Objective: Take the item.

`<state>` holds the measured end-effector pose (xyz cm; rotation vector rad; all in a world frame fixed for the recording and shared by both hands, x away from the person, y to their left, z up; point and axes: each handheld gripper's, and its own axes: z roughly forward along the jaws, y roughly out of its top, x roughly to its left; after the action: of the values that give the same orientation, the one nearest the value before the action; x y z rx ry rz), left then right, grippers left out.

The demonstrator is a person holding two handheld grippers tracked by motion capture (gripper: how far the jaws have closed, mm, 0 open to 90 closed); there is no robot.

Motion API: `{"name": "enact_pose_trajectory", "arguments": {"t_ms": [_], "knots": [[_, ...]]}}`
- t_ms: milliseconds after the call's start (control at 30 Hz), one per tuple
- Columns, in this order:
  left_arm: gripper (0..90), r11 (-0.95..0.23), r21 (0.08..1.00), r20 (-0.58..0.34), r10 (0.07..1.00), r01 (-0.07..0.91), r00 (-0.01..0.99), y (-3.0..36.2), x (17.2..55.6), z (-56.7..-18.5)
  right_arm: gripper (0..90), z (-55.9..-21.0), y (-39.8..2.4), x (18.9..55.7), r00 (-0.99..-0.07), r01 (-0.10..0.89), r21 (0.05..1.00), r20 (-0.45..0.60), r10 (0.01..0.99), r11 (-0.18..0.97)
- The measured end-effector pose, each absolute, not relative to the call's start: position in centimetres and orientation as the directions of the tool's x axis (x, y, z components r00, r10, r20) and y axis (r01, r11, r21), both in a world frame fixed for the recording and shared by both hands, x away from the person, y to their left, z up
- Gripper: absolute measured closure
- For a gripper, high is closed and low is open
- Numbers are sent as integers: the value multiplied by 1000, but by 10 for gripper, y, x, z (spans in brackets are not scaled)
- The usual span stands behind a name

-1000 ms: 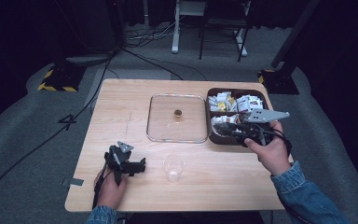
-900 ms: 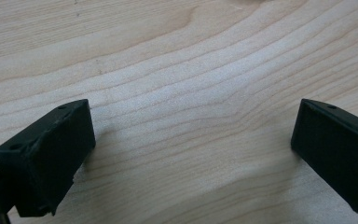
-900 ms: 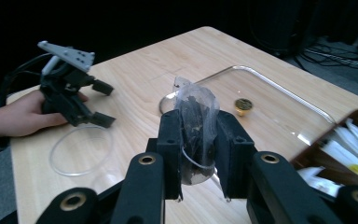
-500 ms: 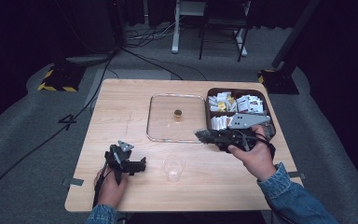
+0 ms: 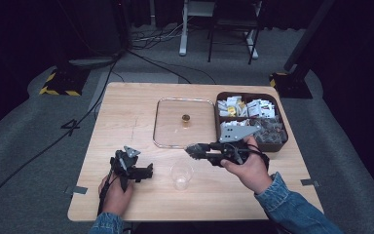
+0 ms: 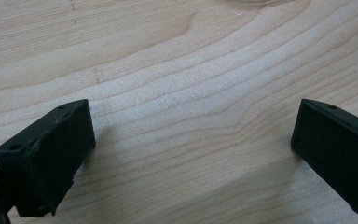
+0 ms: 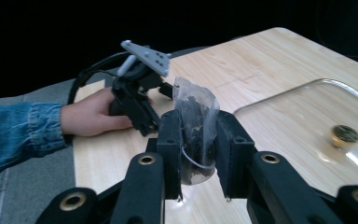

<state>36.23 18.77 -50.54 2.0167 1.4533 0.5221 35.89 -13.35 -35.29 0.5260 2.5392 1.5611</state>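
A: What sort of place is this?

B: A lab or recording studio. Dark curtains hang all round, and grey carpet (image 5: 39, 146) covers the floor.

A: What else shows it?

B: Cables (image 5: 141, 56) trail across the carpet, a stand foot wears yellow-black hazard tape (image 5: 58, 90), tape marks (image 5: 70, 126) dot the floor, and a lone wooden surface (image 5: 126, 112) stands in the middle.

On the light wooden table (image 5: 126, 112), the clear glass lid with a brass knob (image 5: 184, 122) lies mid-table; the dark brown compartmented box of packets (image 5: 251, 119) sits against the right edge, the clear plastic cup (image 5: 181, 175) toward the near edge.
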Motion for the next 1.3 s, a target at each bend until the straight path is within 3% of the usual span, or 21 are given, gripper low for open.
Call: {"name": "enact_pose_trajectory", "arguments": {"t_ms": [600,1300], "knots": [[0,-226,663,-27,945,714,325,188,362,-505,738,-377,-99,349,-956,231,865,117,269,446],[0,-224,663,-29,945,714,325,188,362,-505,739,-404,-94,350,-955,218,790,52,291,573]]}}
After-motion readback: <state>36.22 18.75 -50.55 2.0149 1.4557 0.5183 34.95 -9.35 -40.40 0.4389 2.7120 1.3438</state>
